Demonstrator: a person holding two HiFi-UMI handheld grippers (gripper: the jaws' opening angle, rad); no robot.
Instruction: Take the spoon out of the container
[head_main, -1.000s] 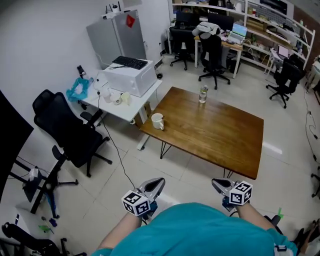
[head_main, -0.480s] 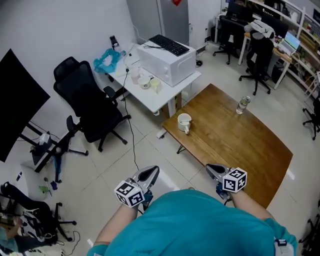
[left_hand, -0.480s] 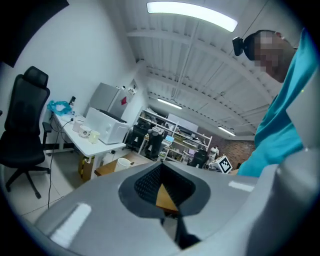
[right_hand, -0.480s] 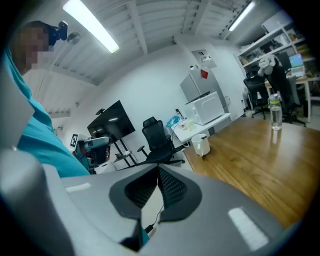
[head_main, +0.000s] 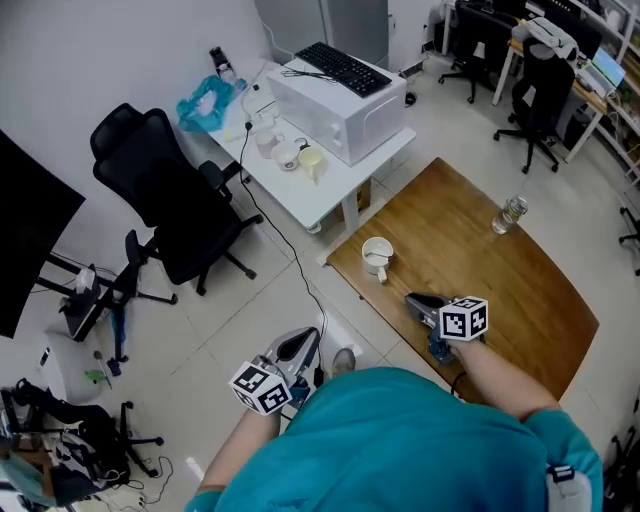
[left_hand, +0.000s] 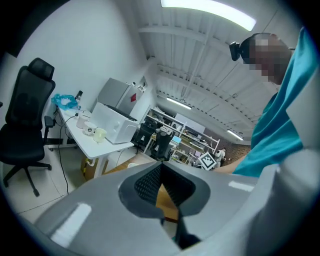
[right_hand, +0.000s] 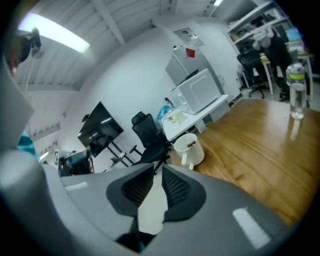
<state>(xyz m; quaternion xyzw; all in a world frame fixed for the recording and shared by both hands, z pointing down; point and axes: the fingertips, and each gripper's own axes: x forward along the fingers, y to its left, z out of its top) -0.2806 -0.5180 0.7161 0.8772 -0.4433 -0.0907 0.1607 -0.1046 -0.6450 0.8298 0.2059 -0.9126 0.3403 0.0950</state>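
Observation:
A white mug (head_main: 377, 255) stands near the corner of the wooden table (head_main: 500, 290), with a spoon (head_main: 375, 258) lying inside it. In the right gripper view the mug (right_hand: 187, 149) is ahead and slightly right of the jaws, and the spoon's dark handle (right_hand: 190, 144) shows at its rim. My right gripper (head_main: 415, 299) hovers over the table's near edge, short of the mug; its jaws have just been opening, and they stand slightly open with nothing between them (right_hand: 157, 167). My left gripper (head_main: 308, 343) hangs shut over the floor, left of the table (left_hand: 160, 165).
A water bottle (head_main: 508, 214) stands farther along the wooden table. A white desk (head_main: 330, 185) with a white box (head_main: 340, 100), keyboard and cups sits behind the mug. A black office chair (head_main: 160, 190) is to the left, cables run across the floor.
I have come closer to the wooden table. The right gripper has reached forward over its edge toward the mug and its jaws have parted. The left gripper stays low over the floor.

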